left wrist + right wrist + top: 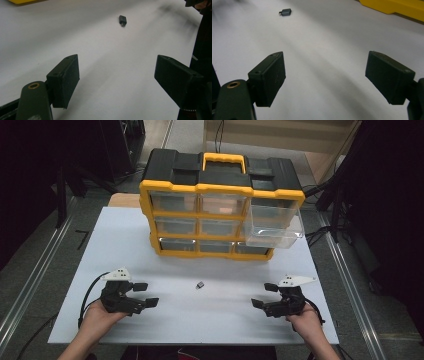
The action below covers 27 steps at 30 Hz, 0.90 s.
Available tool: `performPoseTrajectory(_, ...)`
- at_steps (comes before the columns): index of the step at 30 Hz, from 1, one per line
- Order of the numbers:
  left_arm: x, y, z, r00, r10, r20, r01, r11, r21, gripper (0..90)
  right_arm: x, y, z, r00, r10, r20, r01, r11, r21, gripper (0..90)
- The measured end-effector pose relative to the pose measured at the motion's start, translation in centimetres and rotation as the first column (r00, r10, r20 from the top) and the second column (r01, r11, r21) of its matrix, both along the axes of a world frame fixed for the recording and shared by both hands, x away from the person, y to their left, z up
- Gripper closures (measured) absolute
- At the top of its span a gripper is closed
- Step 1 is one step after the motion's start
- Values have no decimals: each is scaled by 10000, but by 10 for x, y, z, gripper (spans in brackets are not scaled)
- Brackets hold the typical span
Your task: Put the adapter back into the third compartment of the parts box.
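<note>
Two grippers rest low over the near part of the white table (150, 330), one in each hand, both pointing inward toward the middle. Left gripper (146, 295): jaws spread wide, nothing between them; the left hand (97, 314) holds its body from behind. In the left gripper view the two black pads (63, 80) stand far apart with bare table between them. Right gripper (265, 296): likewise released, jaws apart and empty, held by the right hand (302, 320); in the right gripper view its pads (268, 77) frame only white surface.

Between the two grippers and a little farther out lies a small dark adapter (200, 284) (a short plug-like piece, metal tip at one end). It lies flat on the table, alone, well apart from both grippers; seen also at (122, 20) and (285, 11).

Farther back stands a yellow-and-black drawer organiser (220, 187), upright, with a yellow carry handle (224, 161) on top and three rows of clear drawers. One clear drawer (274, 225), at the right end, is pulled out and juts forward over the table; whether anything lies inside it I cannot tell. The other drawers sit flush.
</note>
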State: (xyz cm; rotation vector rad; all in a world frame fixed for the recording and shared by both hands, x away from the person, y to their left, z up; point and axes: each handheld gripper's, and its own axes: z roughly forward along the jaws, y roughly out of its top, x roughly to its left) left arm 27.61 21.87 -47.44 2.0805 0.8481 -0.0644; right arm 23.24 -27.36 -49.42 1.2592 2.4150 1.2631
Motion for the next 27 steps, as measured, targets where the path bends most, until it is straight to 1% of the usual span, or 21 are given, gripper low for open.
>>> performPoseTrajectory(4,0,-1,1,10000,-50,-24,50,9999,96,218,0,1,-1,10000,68,11,-68,10000,-64,147)
performPoseTrajectory(5,1,-1,2,9998,-166,-132,164,9998,-128,234,0,1,-1,10000,86,0,-86,10000,-47,147)
performPoseTrajectory(8,1,-2,3,9995,-241,-192,238,9996,-137,248,0,1,-1,10000,87,-21,-87,10000,-46,147)
performPoseTrajectory(9,2,-3,3,9992,-371,-167,369,9993,-96,248,1,1,-1,9999,103,-30,-103,9999,-52,147)
performPoseTrajectory(14,4,-7,5,9990,-432,-60,433,9990,64,248,1,2,-1,9999,112,-43,-112,9999,-70,147)
performPoseTrajectory(15,5,-7,5,9986,-529,-17,530,9986,90,248,1,2,-1,9999,132,-44,-132,9999,-92,147)
performPoseTrajectory(18,6,-12,10,9981,-604,146,599,9977,317,248,1,2,-1,9999,137,-46,-138,9999,-104,147)
performPoseTrajectory(22,8,-16,14,9966,-768,284,758,9965,342,248,0,2,-1,9999,152,-37,-153,9998,-98,147)
performPoseTrajectory(23,10,-20,17,9959,-826,374,811,9959,408,248,1,3,-1,9998,174,-49,-174,9998,-112,147)
performPoseTrajectory(25,12,-22,17,9957,-856,367,842,9958,372,247,1,3,-1,9998,174,-32,-174,9998,-124,147)
performPoseTrajectory(26,15,-26,18,9959,-865,268,857,9959,283,248,1,3,-1,9998,201,-58,-202,9997,-113,147)
performPoseTrajectory(27,15,-26,18,9959,-865,268,857,9959,283,248,1,3,-1,9998,201,-58,-202,9997,-113,147)
